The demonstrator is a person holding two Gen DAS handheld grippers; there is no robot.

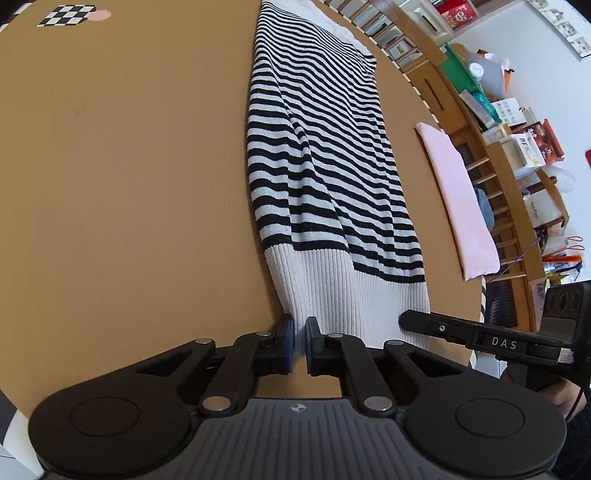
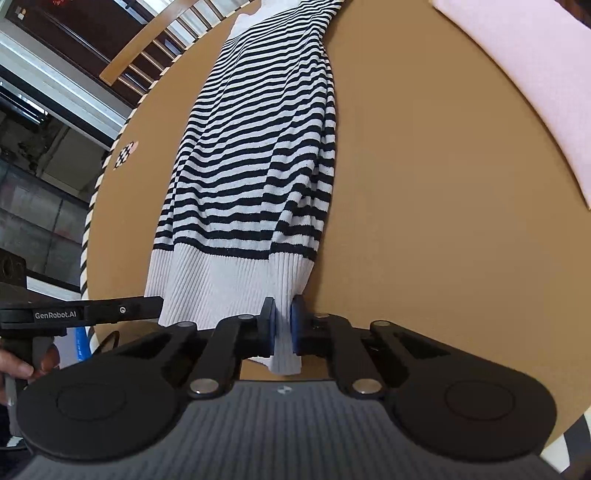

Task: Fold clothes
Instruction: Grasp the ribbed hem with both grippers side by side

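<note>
A black-and-white striped sweater with a white ribbed hem lies stretched lengthwise on the brown table, its sides folded inward. My left gripper is shut on the hem's left corner at the near table edge. My right gripper is shut on the hem's right corner; the sweater runs away from it. Each gripper shows from the side in the other's view: the right gripper and the left gripper.
A folded pink cloth lies on the table right of the sweater and shows in the right wrist view. A checkerboard marker sits at the far left. Wooden chairs and cluttered shelves stand beyond the table edge.
</note>
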